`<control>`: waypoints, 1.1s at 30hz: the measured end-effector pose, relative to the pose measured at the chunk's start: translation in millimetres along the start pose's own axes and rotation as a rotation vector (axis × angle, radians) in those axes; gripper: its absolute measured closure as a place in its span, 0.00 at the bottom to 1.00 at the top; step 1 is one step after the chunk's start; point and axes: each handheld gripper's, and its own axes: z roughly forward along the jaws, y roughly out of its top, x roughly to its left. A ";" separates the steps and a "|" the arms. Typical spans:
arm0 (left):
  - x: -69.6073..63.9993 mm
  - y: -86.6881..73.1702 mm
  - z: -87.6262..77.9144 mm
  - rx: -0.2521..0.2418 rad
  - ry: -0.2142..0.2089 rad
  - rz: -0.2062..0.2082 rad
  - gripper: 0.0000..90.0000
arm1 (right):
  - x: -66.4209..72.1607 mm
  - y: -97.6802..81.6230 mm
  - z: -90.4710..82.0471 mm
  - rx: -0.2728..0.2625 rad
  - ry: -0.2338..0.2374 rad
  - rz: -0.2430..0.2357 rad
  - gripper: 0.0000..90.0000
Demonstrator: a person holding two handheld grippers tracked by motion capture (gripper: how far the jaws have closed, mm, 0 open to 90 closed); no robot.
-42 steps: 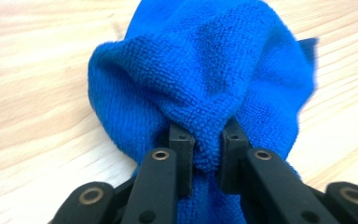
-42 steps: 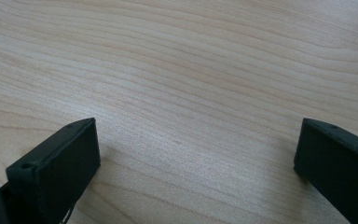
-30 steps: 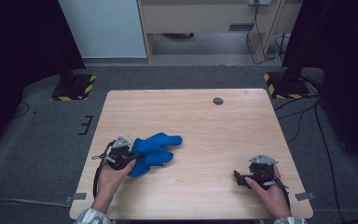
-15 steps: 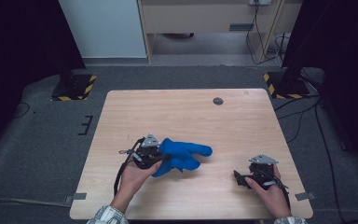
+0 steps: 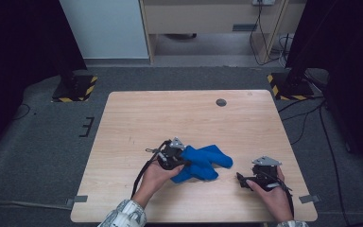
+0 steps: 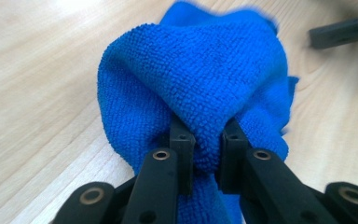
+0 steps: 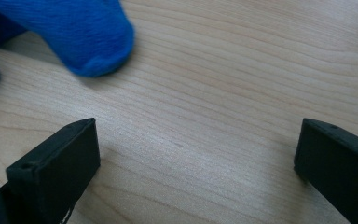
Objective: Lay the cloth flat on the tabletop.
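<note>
A bunched blue cloth (image 5: 203, 161) lies on the wooden table (image 5: 189, 113), near its front middle. My left gripper (image 5: 183, 160) is shut on the cloth's left end; in the left gripper view a fold of the blue cloth (image 6: 205, 84) is pinched between the two black jaws of my left gripper (image 6: 207, 142). My right gripper (image 5: 240, 178) rests on the table to the cloth's right, its jaws wide apart. In the right gripper view the cloth's tip (image 7: 74, 32) lies ahead at the upper left, and bare wood lies between the jaws of my right gripper (image 7: 196, 135).
A small dark round disc (image 5: 221, 102) sits on the table toward the far right. Stand bases with yellow-black tape (image 5: 73, 88) rest on the grey floor beside the table's far corners. Cables (image 5: 307, 118) run on the floor at the right.
My left gripper has dragged the blue cloth to the right across the table, toward my right gripper. The right gripper has stayed put.
</note>
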 end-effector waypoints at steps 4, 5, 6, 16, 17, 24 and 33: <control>3.7 1.9 17.0 0.035 0.004 -0.002 0.88 | 3.1 -0.7 -4.3 -0.012 0.040 -0.046 0.17; 4.0 1.4 21.0 0.045 0.018 0.003 0.87 | 5.2 -0.4 -6.4 -0.025 0.053 -0.070 0.20; 3.6 0.7 24.2 0.052 0.031 0.009 0.86 | 8.5 0.0 -8.7 -0.034 0.066 -0.093 0.21; -3.9 -4.1 5.7 -0.110 0.111 -0.035 0.39 | 51.0 8.7 -20.0 -0.143 0.228 -0.293 0.63; -5.2 -4.1 1.4 -0.123 0.119 -0.040 0.39 | 54.3 8.5 -19.7 -0.141 0.235 -0.309 0.65; -14.6 -9.5 -14.2 -0.141 0.125 -0.041 0.37 | 65.4 10.0 -13.9 -0.128 0.244 -0.343 0.52; -29.0 -26.5 -18.2 -0.153 0.130 -0.003 0.37 | 69.5 12.5 -5.4 -0.133 0.243 -0.364 0.45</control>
